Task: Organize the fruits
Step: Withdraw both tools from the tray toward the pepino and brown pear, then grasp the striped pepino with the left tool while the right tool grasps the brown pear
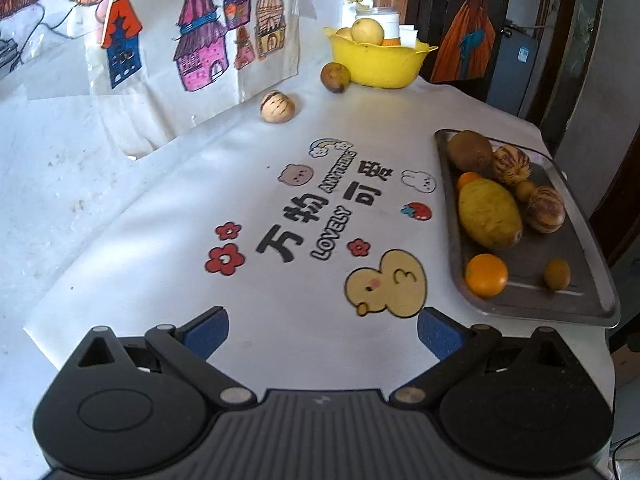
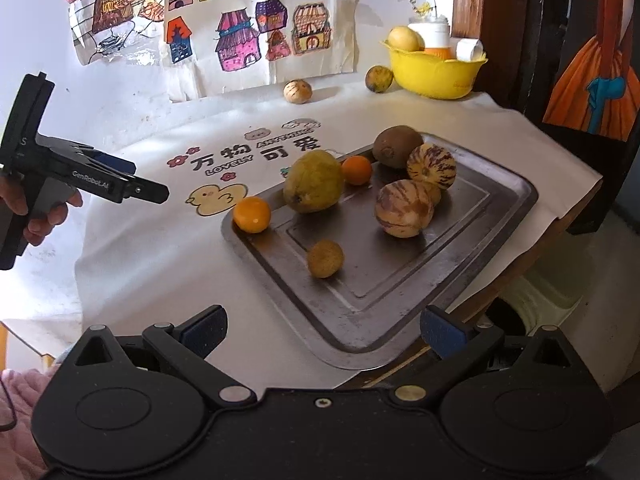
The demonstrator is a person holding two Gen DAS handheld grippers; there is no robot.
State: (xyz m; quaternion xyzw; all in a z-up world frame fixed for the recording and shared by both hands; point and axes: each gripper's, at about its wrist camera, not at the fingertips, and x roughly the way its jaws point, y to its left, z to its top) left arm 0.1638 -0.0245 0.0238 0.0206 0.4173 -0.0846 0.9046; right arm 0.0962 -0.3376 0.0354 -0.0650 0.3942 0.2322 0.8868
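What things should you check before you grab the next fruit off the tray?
1. Right gripper open and holding nothing: ok.
2. Left gripper open and holding nothing: ok.
3. Small round fruit nearest the right gripper stands apart from the others: ok.
4. Metal tray flat on the cloth: ok.
5. Room left in the yellow bowl: cannot tell, its inside is hidden.
6. Left gripper out of the right one's path: ok.

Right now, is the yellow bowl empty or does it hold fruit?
It holds fruit. The yellow bowl has a pale round fruit showing above its rim, with something orange beside it; how full it is cannot be told.
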